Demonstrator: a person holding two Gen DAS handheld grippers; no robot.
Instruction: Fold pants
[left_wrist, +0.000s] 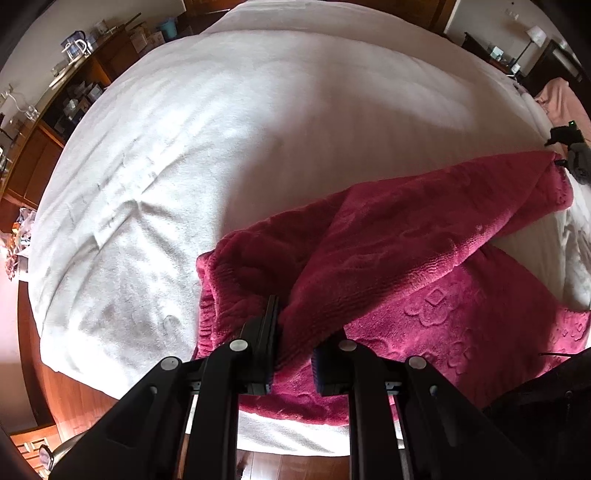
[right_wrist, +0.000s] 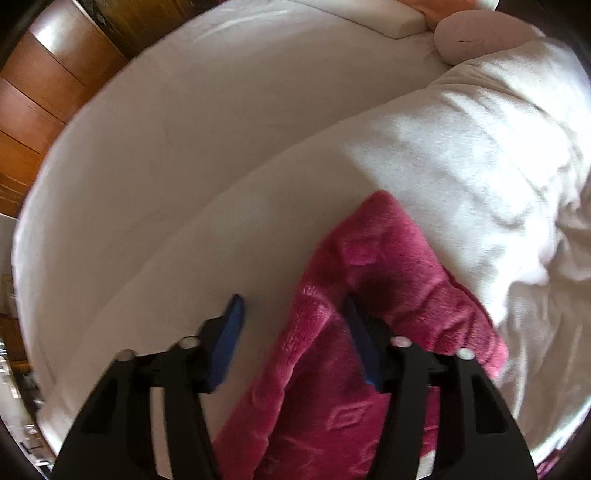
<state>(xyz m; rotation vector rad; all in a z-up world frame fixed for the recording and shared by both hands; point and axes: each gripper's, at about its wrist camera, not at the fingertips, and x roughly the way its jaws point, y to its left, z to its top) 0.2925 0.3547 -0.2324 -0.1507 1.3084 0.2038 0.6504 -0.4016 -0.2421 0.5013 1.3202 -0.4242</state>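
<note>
jaws on the left gripper (left_wrist: 293, 347) stand a modest way apart with a thick fold of the pants (left_wrist: 406, 266) bunched between them; fleece presses against the left pad, the right pad is partly buried under cloth. whether the fold is truly clamped or only draped there, cannot tell.

right gripper (right_wrist: 293, 339): jaws wide. blue pads (right_wrist: 231, 339) visible on both sides. pants (right_wrist: 354, 332) fabric fills the right half of the gap and lies over the right pad; the left pad is bare, with white bedding behind it. no pinch visible. this view is slightly blurred.

pants: deep pink fleece with an embossed flower-and-square pattern, lying on the bed (left_wrist: 221, 147) near its front edge. in the left wrist view one leg crosses diagonally over the other part, running up toward the right gripper (left_wrist: 570, 155), seen small at the far right edge touching the leg's end. gathered waistband-like ruffle sits at the left end of the garment, just beside the left gripper.

bed: white cover, wrinkled on the left side. rumpled white duvet (right_wrist: 480, 166) at the right in the right wrist view, pale pink pillow (right_wrist: 476, 33) at the top. wooden shelving with a kettle (left_wrist: 75, 46) beyond the bed, upper left. wood floor (left_wrist: 74, 398) below the bed edge.
</note>
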